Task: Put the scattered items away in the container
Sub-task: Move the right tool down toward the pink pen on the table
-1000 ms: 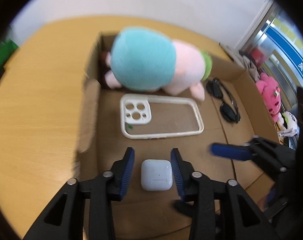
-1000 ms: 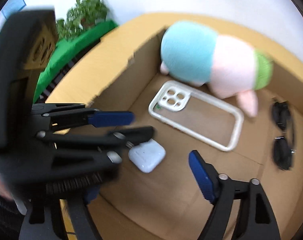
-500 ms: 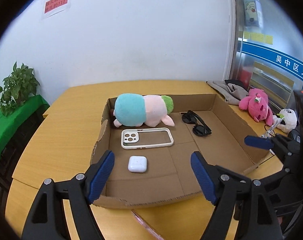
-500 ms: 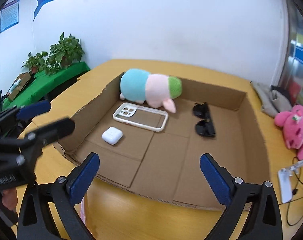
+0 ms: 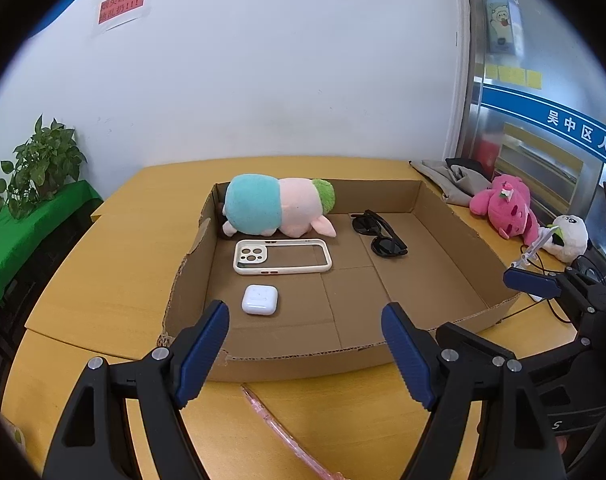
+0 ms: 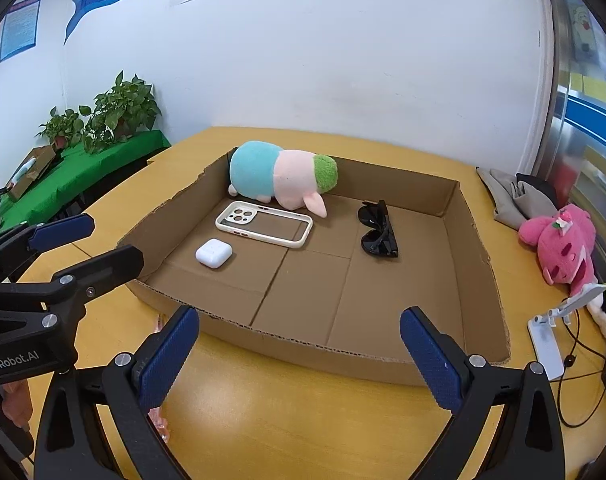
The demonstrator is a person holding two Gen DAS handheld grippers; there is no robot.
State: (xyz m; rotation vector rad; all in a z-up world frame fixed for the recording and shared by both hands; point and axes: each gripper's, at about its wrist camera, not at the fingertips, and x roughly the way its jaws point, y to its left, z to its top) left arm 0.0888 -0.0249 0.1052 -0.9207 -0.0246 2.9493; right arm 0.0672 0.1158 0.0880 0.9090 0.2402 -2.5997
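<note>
The right gripper is hovering over the wooden table with its blue-padded jaws standing wide and empty. Beyond the fingertips, the shallow cardboard box is lying open. Ahead of the left finger, the white earbud case and phone case are resting, with the plush toy lying farther off. The sunglasses are sitting ahead, between the fingers. The left gripper is reaching in from the left, jaws parted.

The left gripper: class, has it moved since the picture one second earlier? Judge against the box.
Yes. The left gripper has pulled back out of the box, leaving the earbud case on its floor, jaws open.
</note>
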